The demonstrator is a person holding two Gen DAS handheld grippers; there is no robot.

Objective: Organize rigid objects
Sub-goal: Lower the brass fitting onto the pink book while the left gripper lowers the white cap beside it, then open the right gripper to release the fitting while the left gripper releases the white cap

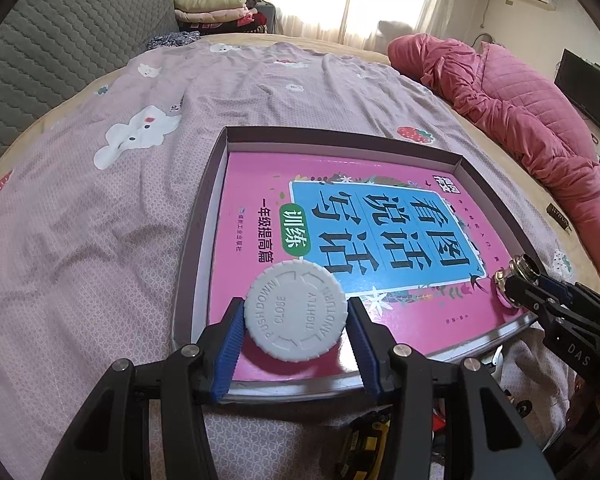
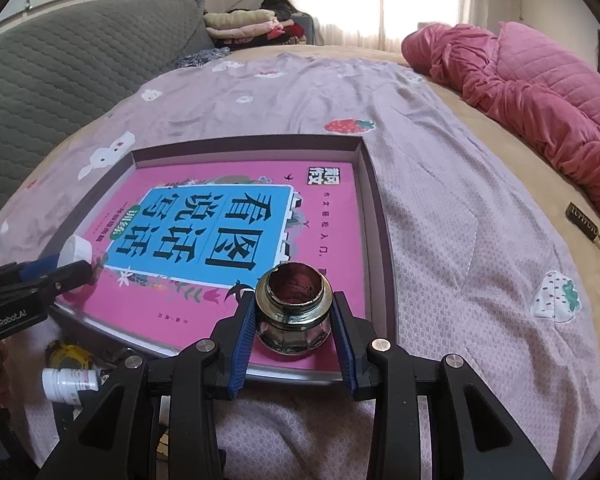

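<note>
A shallow dark box point(image 1: 216, 168) lies on the bed with a pink book point(image 1: 340, 176) inside. My left gripper point(image 1: 296, 320) is shut on a white child-proof bottle cap point(image 1: 296, 316), over the book's near left corner. It also shows at the left of the right wrist view point(image 2: 74, 254). My right gripper point(image 2: 294, 316) is shut on a small open glass ink jar point(image 2: 294, 312), at the book's near right corner. The jar also shows in the left wrist view point(image 1: 522, 270).
A small white bottle point(image 2: 70, 382) and a yellow tape measure point(image 2: 70, 356) lie below the bed's near edge. A pink quilted garment point(image 2: 540, 92) is heaped at the right. Folded clothes point(image 2: 244, 24) and a grey headboard point(image 2: 60, 72) stand at the back.
</note>
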